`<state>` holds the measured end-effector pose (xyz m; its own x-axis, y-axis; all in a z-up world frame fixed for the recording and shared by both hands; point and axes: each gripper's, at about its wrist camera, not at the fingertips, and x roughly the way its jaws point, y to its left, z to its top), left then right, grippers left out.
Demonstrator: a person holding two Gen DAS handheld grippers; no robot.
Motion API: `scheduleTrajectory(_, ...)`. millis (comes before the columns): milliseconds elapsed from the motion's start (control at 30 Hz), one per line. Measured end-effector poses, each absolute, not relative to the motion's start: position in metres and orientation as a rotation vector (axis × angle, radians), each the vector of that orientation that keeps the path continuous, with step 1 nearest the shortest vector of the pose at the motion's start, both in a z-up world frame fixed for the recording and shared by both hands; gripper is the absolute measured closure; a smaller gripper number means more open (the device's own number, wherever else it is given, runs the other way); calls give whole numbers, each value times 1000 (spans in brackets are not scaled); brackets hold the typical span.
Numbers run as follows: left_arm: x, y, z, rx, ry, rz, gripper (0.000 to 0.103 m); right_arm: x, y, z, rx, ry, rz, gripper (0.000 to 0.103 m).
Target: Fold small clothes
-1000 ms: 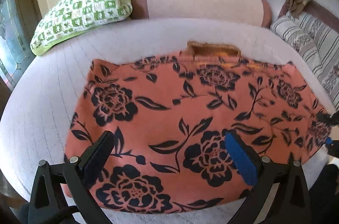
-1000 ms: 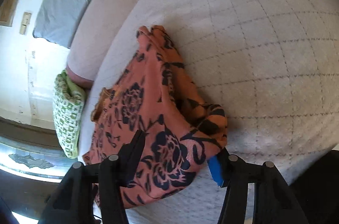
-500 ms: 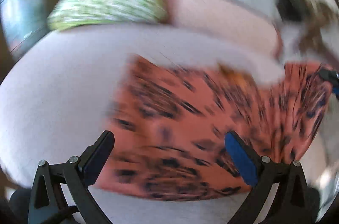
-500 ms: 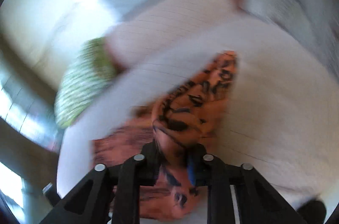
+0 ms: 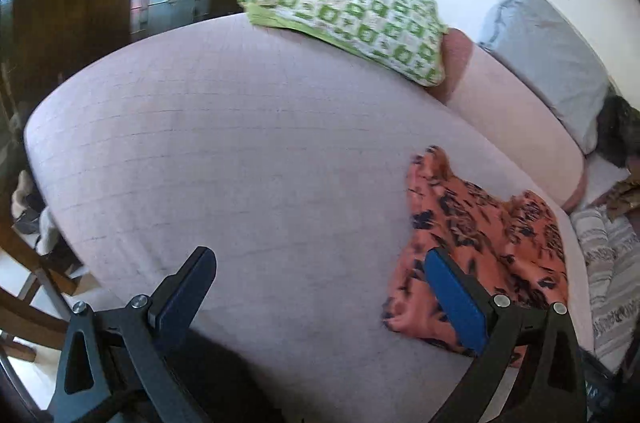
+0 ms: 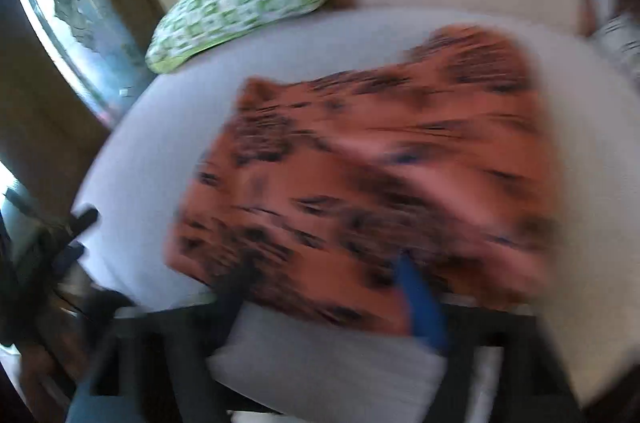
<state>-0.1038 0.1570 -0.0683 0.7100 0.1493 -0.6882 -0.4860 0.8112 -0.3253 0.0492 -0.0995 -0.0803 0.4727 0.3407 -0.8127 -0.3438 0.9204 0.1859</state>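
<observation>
An orange garment with dark flowers (image 5: 492, 243) lies on the pale quilted bed (image 5: 240, 151), at the right in the left wrist view. My left gripper (image 5: 320, 287) is open and empty, over bare bedding to the left of the garment. In the blurred right wrist view the garment (image 6: 380, 175) lies spread with one side folded over. My right gripper (image 6: 328, 287) stands open at the garment's near edge, its blue pad (image 6: 420, 303) against the cloth.
A green-and-white pillow (image 5: 352, 19) lies at the back left, a pink bolster (image 5: 520, 111) and a grey pillow (image 5: 552, 55) behind the garment. Striped bedding (image 5: 608, 271) is at the right. The bed's edge drops off at the left near wooden furniture (image 5: 24, 303).
My right gripper closed on the garment's right side, carried it over leftward, and now stands open. My left gripper swung left, off the garment onto bare bedding.
</observation>
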Motion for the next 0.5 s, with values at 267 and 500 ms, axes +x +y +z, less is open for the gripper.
scheduleTrajectory(267,-89,107,-53,-373,694,242,0,67,-78,-44,-362,825,386,21)
scheduleTrajectory(500,-102,129,-54,-425,711,305,0,154,-51,-96,-450,1038,353,88)
